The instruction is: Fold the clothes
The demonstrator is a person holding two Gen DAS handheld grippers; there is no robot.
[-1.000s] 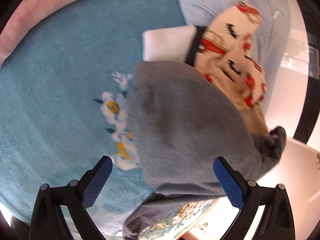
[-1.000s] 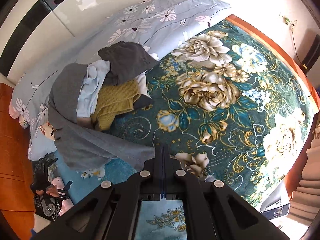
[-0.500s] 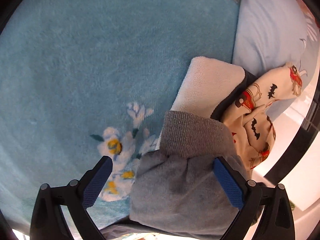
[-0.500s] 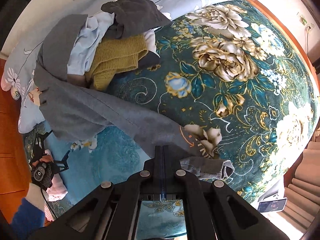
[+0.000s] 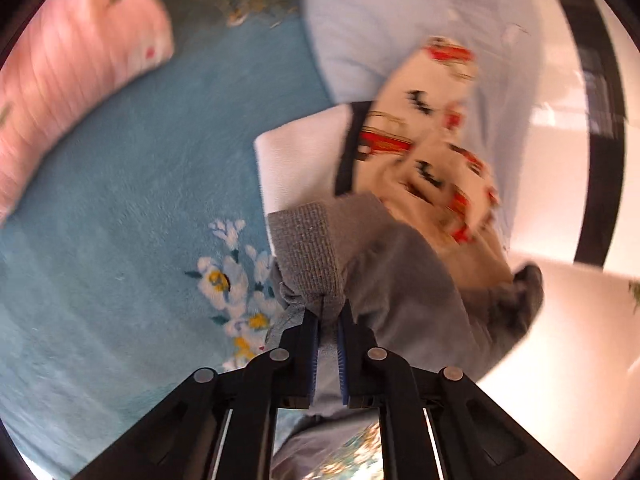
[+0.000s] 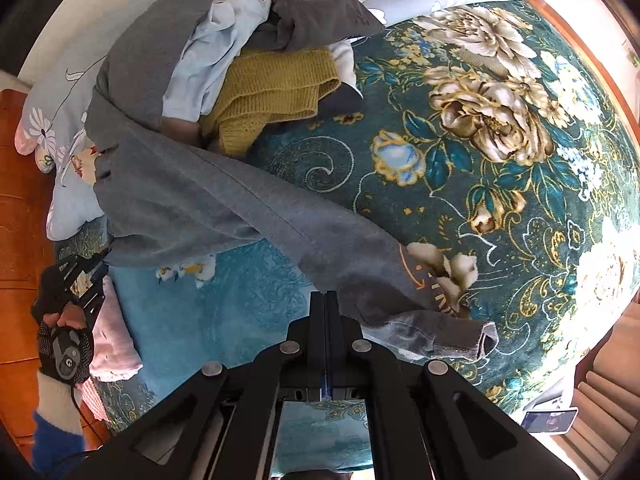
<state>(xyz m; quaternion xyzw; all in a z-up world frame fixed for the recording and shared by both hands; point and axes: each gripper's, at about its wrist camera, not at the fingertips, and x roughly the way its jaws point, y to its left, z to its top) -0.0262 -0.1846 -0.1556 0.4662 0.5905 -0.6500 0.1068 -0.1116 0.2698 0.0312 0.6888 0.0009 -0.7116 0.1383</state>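
- The left gripper [image 5: 328, 320] has its jaws pinched nearly together on the ribbed cuff [image 5: 306, 248] of the grey sweatshirt [image 6: 224, 208]; I judge it takes the cuff because a sleeve end gives the firmest handle for pulling the garment straight.
- The right gripper [image 6: 325, 300] has its jaws fully together, and I see nothing between them; its tips hover just above the sweatshirt's lower part, near the other cuff [image 6: 464, 340], which lies loose on the floral bedspread [image 6: 500, 160].
- The sweatshirt is stretched across the bed from the clothes pile [image 6: 272, 52] toward the light-blue blanket [image 6: 240, 320], partly draped over both, so it looks only dragged out, not yet laid flat for folding.
- Beyond the held cuff lie a white folded cloth [image 5: 300, 160], a cream printed garment [image 5: 432, 132] and a pink pillow [image 5: 72, 80].
- Against a second ago: the left jaws stood wide apart with the grey fabric lying free between them; now they grip the cuff and lift it slightly.
- The right gripper was closed then too, but it now looks down from closer, with the second cuff in view.
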